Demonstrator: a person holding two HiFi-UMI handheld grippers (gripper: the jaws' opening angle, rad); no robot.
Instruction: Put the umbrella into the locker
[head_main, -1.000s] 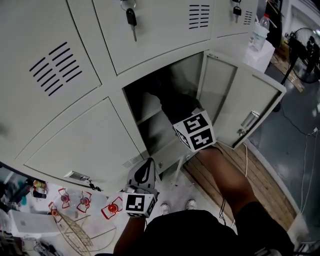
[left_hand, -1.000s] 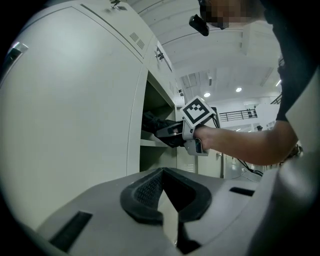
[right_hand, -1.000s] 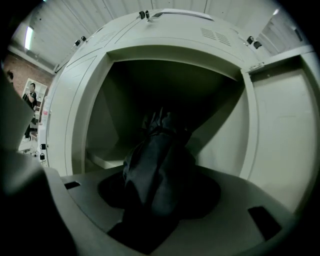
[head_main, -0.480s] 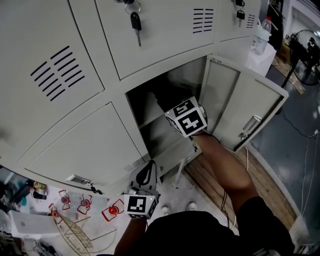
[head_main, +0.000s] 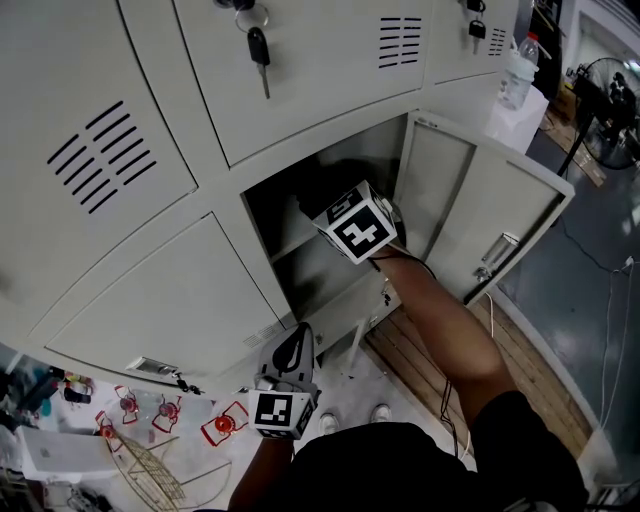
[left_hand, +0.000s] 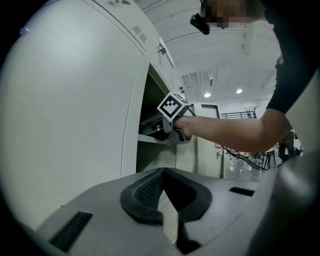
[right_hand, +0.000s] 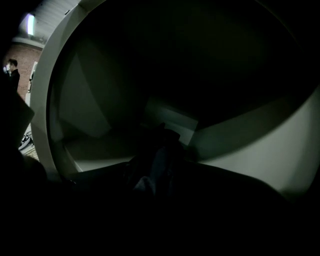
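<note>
The open locker compartment (head_main: 292, 262) has a shelf inside. My right gripper (head_main: 328, 200) reaches into its dark upper part, with only the marker cube (head_main: 357, 226) and the forearm showing outside. In the right gripper view the folded dark umbrella (right_hand: 155, 162) lies between the jaws above the shelf; the jaws are opening, and the gloom hides whether the pads touch it. My left gripper (head_main: 296, 338) hangs low in front of the lower lockers, its pads (left_hand: 145, 192) meeting at the tips around nothing.
The locker door (head_main: 480, 205) swings out to the right. Keys (head_main: 258, 45) hang from the upper doors. A bottle (head_main: 518, 62) stands on a white block at right, with a fan (head_main: 612, 95) beyond it. Red-and-white pieces (head_main: 165, 415) and a wire frame (head_main: 150, 465) lie on the floor at bottom left.
My right gripper has pushed further left and deeper into the compartment, and its cube has rolled. The left gripper has stayed where it was.
</note>
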